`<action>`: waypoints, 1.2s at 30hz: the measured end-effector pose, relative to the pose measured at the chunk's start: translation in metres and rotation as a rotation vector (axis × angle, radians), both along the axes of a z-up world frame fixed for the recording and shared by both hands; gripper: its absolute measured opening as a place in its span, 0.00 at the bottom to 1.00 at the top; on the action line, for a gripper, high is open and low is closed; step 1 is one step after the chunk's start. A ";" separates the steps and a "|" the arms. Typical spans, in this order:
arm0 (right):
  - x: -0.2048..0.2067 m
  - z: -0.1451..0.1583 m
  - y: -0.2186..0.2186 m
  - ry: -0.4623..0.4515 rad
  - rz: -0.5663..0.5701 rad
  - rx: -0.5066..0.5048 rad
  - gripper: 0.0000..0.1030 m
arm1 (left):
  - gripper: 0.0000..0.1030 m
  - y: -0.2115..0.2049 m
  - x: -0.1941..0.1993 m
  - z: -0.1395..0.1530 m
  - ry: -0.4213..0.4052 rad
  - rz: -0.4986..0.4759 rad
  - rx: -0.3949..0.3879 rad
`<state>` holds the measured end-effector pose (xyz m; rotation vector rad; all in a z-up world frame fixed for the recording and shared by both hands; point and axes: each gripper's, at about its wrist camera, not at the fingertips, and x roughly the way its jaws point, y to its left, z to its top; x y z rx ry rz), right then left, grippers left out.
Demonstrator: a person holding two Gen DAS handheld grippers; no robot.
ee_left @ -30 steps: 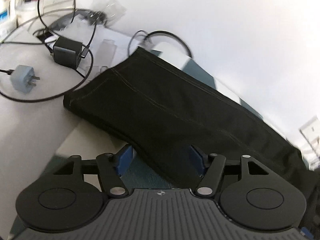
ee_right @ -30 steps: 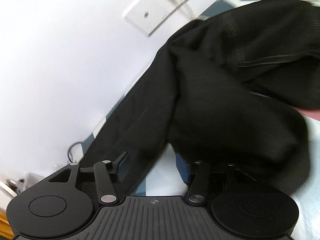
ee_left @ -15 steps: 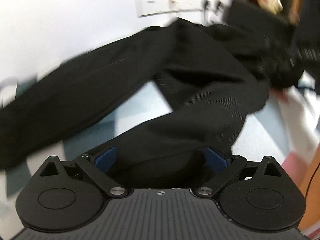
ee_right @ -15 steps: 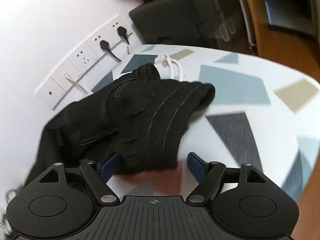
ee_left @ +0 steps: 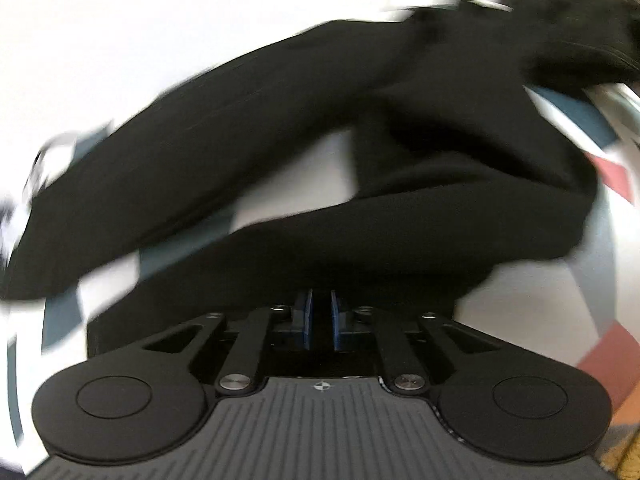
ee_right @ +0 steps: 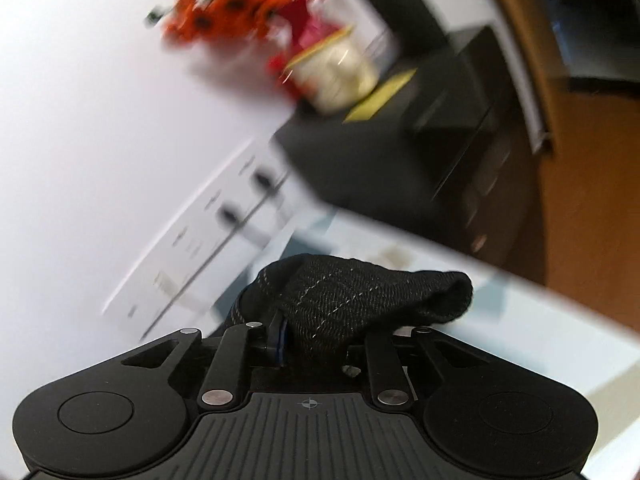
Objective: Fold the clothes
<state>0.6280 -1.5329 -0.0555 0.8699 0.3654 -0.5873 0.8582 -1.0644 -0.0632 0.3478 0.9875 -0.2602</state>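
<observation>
- Both grippers have swung across the table since a second ago: my left camera then looked down a flat trouser leg toward chargers and cables, and now it faces the crotch end of the trousers [ee_left: 304, 152], with the two legs running away to the left.
- Left gripper [ee_left: 320, 312]: its jaws have just been closing and stand almost together, blue pads [ee_left: 306, 322] a sliver apart, right at the near edge of the cloth. The hem hides the tips, so I judge they pinch a thin layer but cannot see the bite itself.
- Right gripper [ee_right: 316, 344]: its jaws have also just been closing, and a thick bunch of black cloth [ee_right: 360, 300] is clamped between them, rising over the fingers like a small hood (likely the waistband end, though I can't be sure).
- Trousers lie on the patterned table [ee_left: 560, 296], long axis left to right in the left view, with the far leg near the white wall.
- Each hand seems to hold one part of the same end, so the coming move, I judge, is to carry that end along the long axis toward the leg cuffs on the left.
- Cloth is a black twill, matte, with pale stitch lines; it is limp and heavy and will sag between the grips.
- Beyond the table edge in the right view are a dark cabinet [ee_right: 420, 140], a blurred jar [ee_right: 340, 72] and orange flowers [ee_right: 236, 8].
</observation>
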 end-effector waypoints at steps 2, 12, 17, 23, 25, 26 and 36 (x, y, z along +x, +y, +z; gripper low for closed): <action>0.002 -0.008 -0.017 0.075 0.017 0.037 0.26 | 0.04 0.026 0.003 0.000 0.008 0.124 -0.030; -0.029 -0.059 0.006 0.209 -0.024 0.232 0.57 | 0.33 0.123 -0.002 0.018 -0.016 0.404 -0.060; -0.049 -0.034 0.055 0.202 -0.052 0.125 0.61 | 0.86 0.080 -0.023 0.024 -0.085 0.081 -0.040; -0.061 -0.012 0.095 0.215 -0.095 0.082 0.66 | 0.93 0.001 -0.018 0.012 -0.142 -0.303 -0.001; -0.063 -0.003 0.110 0.222 -0.129 0.034 0.67 | 0.93 -0.027 -0.017 0.005 -0.149 -0.399 0.020; -0.064 0.003 0.119 0.227 -0.154 -0.009 0.69 | 0.93 -0.037 -0.015 0.001 -0.140 -0.438 0.021; -0.057 0.049 0.192 0.349 -0.068 -0.553 0.99 | 1.00 -0.094 -0.001 -0.020 -0.078 -0.548 0.018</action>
